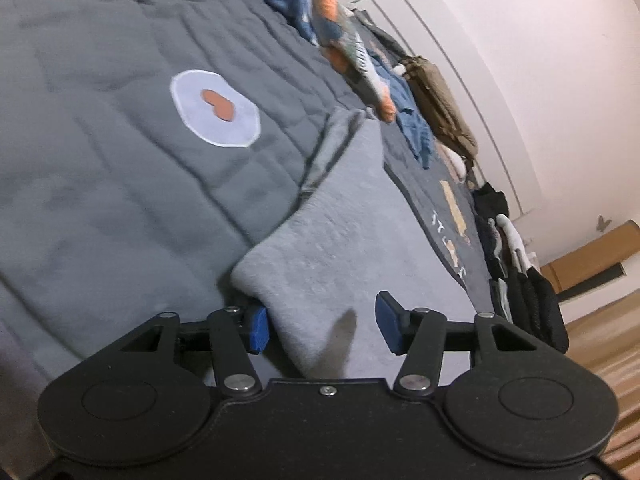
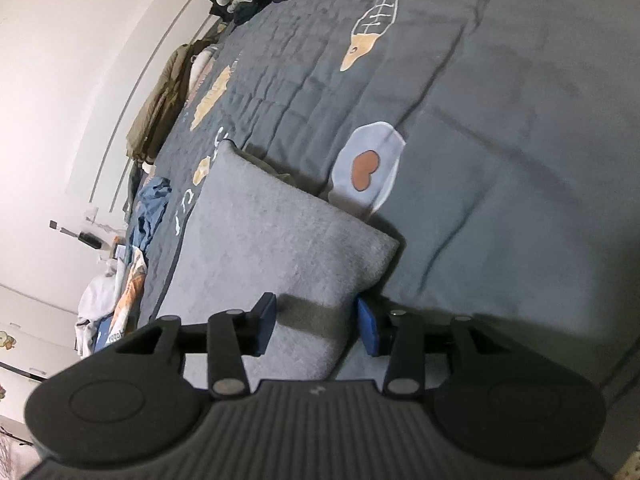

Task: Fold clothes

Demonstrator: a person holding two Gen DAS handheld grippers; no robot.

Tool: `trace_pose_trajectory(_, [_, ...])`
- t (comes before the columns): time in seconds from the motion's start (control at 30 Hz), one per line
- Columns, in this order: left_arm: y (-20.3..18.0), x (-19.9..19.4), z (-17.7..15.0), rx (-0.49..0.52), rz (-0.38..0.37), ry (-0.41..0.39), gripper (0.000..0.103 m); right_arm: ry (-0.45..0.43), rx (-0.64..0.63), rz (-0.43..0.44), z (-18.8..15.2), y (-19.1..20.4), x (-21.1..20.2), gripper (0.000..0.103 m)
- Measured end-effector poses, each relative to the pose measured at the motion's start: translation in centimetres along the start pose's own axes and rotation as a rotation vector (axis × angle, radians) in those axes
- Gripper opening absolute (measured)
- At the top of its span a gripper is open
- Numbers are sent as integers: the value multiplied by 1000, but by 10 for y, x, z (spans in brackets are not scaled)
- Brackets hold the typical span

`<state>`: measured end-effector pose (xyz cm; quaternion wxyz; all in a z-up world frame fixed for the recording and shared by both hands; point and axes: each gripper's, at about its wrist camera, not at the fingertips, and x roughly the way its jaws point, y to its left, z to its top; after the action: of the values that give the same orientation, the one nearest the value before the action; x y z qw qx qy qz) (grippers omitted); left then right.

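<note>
Now both grippers, left [image 1: 322, 326] and right [image 2: 316, 326], have their fingers wide around near corners of the grey garment [image 2: 276, 248] on the bed [image 2: 500, 160].

Left wrist: low over the bed, tilted, close behind the left gripper [image 1: 322, 326], facing the wall.
Right wrist: same closeness, behind the right gripper [image 2: 316, 328].
Shared: the grey garment [image 1: 340, 232] [image 2: 272, 248], the quilt [image 1: 100, 140] [image 2: 500, 140], its white patch [image 1: 216, 108] [image 2: 368, 168].
</note>
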<state>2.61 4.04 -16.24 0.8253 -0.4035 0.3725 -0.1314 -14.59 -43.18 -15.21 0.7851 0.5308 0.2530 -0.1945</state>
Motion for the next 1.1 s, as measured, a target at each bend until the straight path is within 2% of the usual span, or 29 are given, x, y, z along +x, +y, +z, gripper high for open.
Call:
trace_pose_trajectory(0.03, [-2, 0, 0, 10, -1, -4, 47, 0, -12, -2, 0, 2, 2, 44])
trace_pose_trajectory(0.1, [-6, -1, -1, 34, 3, -17, 11, 1, -48, -8, -1, 7, 5, 45])
trace_pose_trajectory(0.3, [-19, -13, 0, 92, 31, -71, 10, -4, -62, -1, 2, 6, 6, 45])
trace_pose_trajectory(0.4, [-19, -23, 4, 74, 42, -92, 9, -17, -55, 3, 3, 3, 5, 40])
trace_pose_trajectory(0.47, [-19, -26, 4, 69, 36, -85, 9, -25, -43, 5, 4, 1, 6, 25])
trace_pose_trajectory(0.53, [-19, -23, 5, 71, 17, -51, 10, -24, -29, 5, 4, 0, 5, 21])
trace_pose_trajectory(0.63, [-13, -16, 3, 53, 38, -26, 18, -13, -21, -3, 3, 3, 4, 25])
trace_pose_trajectory(0.7, [-11, -11, 1, 48, 50, -14, 37, 3, -24, -14, 3, 6, 2, 28])
trace_pose_trajectory(0.77, [-9, -8, 0, 48, 48, -12, 41, 20, -34, -13, 2, 8, 1, 37])
trace_pose_trajectory(0.87, [-8, -3, -2, 51, 40, -14, 42, 32, -49, -1, 1, 10, 3, 43])
trace_pose_trajectory(1.1, [-6, 6, -3, 43, 27, -22, 44, 7, -51, 38, 0, 10, 13, 51])
